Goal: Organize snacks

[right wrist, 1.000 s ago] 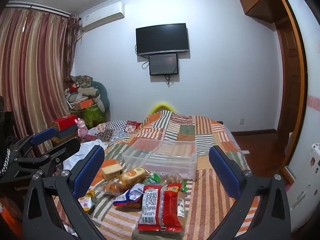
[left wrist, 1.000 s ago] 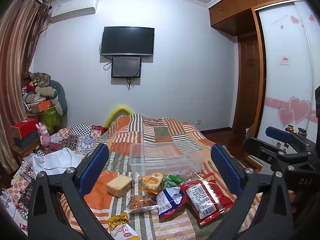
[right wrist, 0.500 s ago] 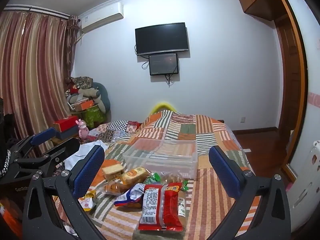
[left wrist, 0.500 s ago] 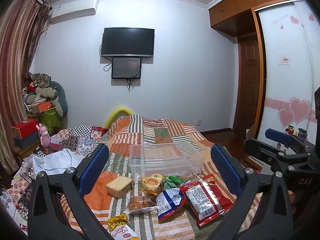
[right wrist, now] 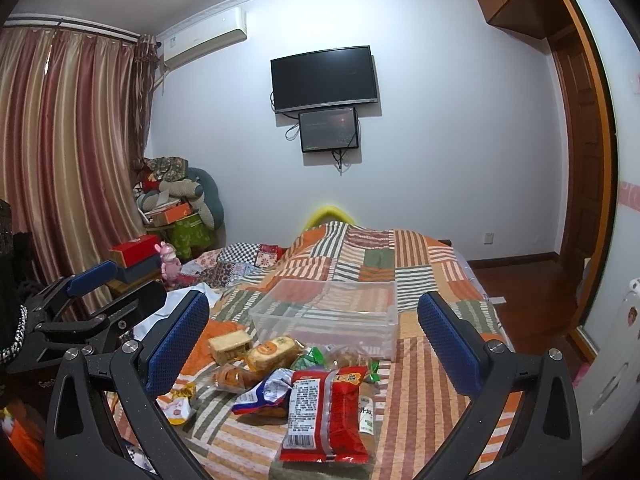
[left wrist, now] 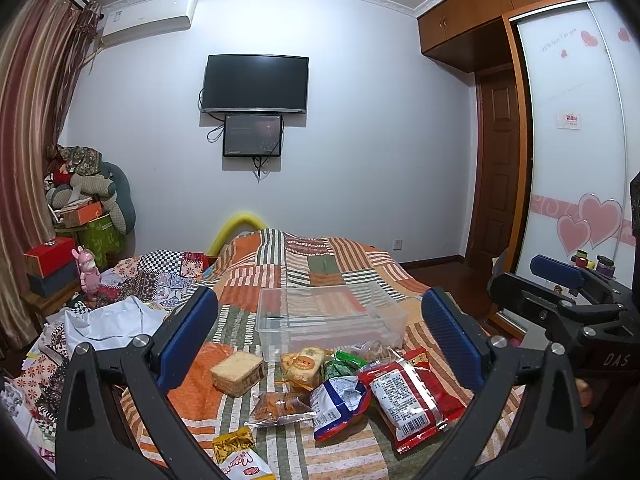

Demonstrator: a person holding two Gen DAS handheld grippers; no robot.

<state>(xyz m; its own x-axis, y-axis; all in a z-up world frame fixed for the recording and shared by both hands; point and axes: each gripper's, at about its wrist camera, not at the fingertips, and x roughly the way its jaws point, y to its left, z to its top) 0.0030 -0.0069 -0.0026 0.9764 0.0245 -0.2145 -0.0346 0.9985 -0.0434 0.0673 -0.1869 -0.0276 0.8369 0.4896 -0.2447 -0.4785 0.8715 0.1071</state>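
Snack packets point(left wrist: 344, 384) lie heaped just before the clear, empty bin point(left wrist: 328, 320). Both the left gripper point(left wrist: 320, 340) and right gripper point(right wrist: 316, 340) are spread wide, empty. Positions are unchanged since earlier.

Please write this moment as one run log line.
left tongs: open | right tongs: open | clear plastic bin: empty | red snack packet: on quilt

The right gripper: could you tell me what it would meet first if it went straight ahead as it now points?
Probably the clear plastic bin on the bed, though depth is unclear; the open right gripper holds nothing.
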